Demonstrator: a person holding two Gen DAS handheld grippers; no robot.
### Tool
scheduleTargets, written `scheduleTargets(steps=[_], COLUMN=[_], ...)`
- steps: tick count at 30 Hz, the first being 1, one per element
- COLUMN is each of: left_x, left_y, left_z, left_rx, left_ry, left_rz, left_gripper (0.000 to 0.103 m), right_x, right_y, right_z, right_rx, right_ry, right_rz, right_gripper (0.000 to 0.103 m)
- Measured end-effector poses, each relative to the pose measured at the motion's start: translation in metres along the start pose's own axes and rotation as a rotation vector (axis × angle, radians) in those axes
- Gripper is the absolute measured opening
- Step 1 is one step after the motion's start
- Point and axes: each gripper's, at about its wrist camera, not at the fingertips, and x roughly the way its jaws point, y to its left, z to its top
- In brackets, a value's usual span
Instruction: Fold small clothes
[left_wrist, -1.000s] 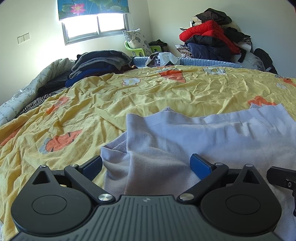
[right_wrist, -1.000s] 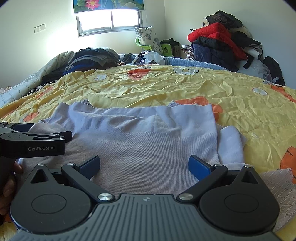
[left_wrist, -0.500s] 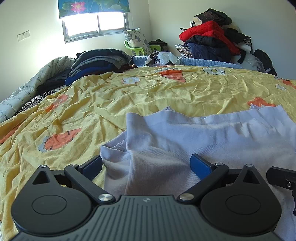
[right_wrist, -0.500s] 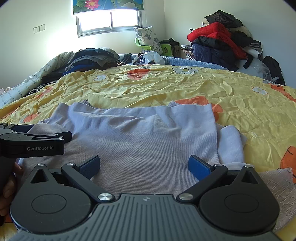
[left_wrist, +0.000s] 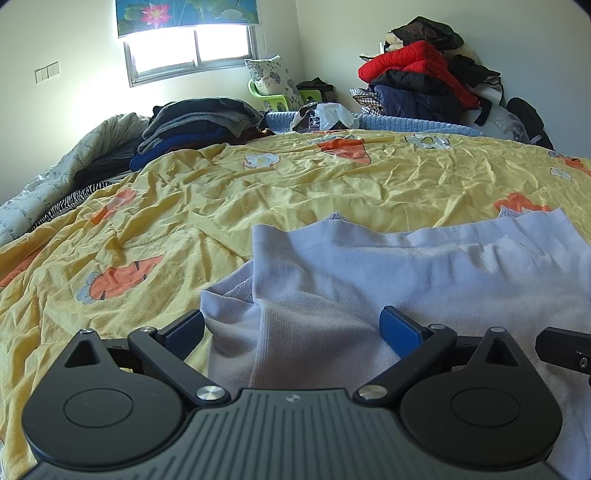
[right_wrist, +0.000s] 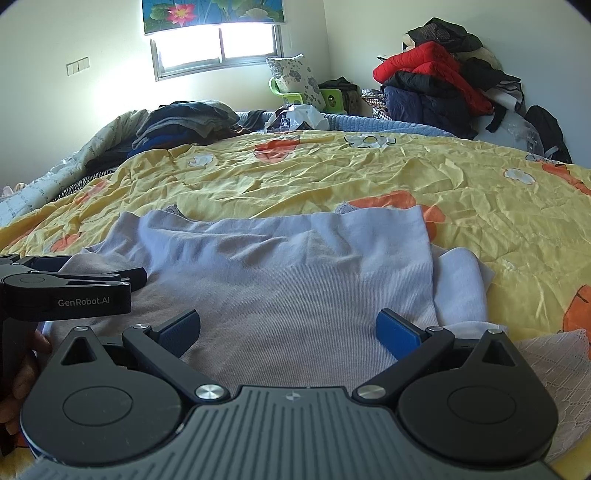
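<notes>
Left tongs (left_wrist: 291, 328) spread wide, blue pads apart, holding nothing, low over the near left corner of the pale lilac knit garment (left_wrist: 388, 280). Right tongs (right_wrist: 288, 326) also spread wide, empty, low over the garment's (right_wrist: 295, 277) near middle. Left tongs body shows in the right wrist view at the garment's left edge, black, "GenRobot.AI" printed on it; part of a hand (right_wrist: 22, 373) grips its handle below.

Garment lies flat on the yellow bedspread with orange carrot print (left_wrist: 295, 184), spread crosswise, straight far hem, some creases. On the garment's left side a folded-in flap sticks out past the edge. On its right side a lighter bunched fold (right_wrist: 461, 288) pokes out, touching the main panel. White lace cloth (right_wrist: 554, 362) just beside the garment's near right corner, on the bedspread.

Beyond the garment, bare wrinkled bedspread. Far left of the garment, a stack of dark grey and blue folded clothes (left_wrist: 199, 122) with a pale printed quilt (left_wrist: 55, 173) beside it. Straight beyond, a white plastic bag (left_wrist: 325, 114), a green plastic chair (left_wrist: 273, 98) with a floral cushion (left_wrist: 271, 75). Far right of the garment, a heap of red and dark jackets (left_wrist: 424, 74) against the wall. Window (left_wrist: 192, 46) with a lotus-print blind (left_wrist: 184, 14) on the back wall.
</notes>
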Motion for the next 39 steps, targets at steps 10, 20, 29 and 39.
scheduleTargets(steps=[10, 20, 29, 39], left_x=[-0.001, -0.001, -0.003, -0.004], left_y=[-0.004, -0.003, -0.004, 0.001], left_z=[0.000, 0.000, -0.001, -0.001], left_rx=[0.028, 0.019, 0.018, 0.004], left_ry=[-0.006, -0.003, -0.003, 0.012], left_rz=[0.026, 0.029, 0.035, 0.011], left_gripper=[0.103, 0.103, 0.103, 0.103], right_x=[0.005, 0.006, -0.019, -0.052], right_y=[0.012, 0.014, 0.034, 0.061], right_z=[0.000, 0.001, -0.007, -0.019], right_rx=[-0.069, -0.063, -0.066, -0.192], right_ry=[0.030, 0.033, -0.025, -0.081], right_rz=[-0.056, -0.073, -0.134, -0.167], right_gripper=[0.103, 0.102, 0.101, 0.101])
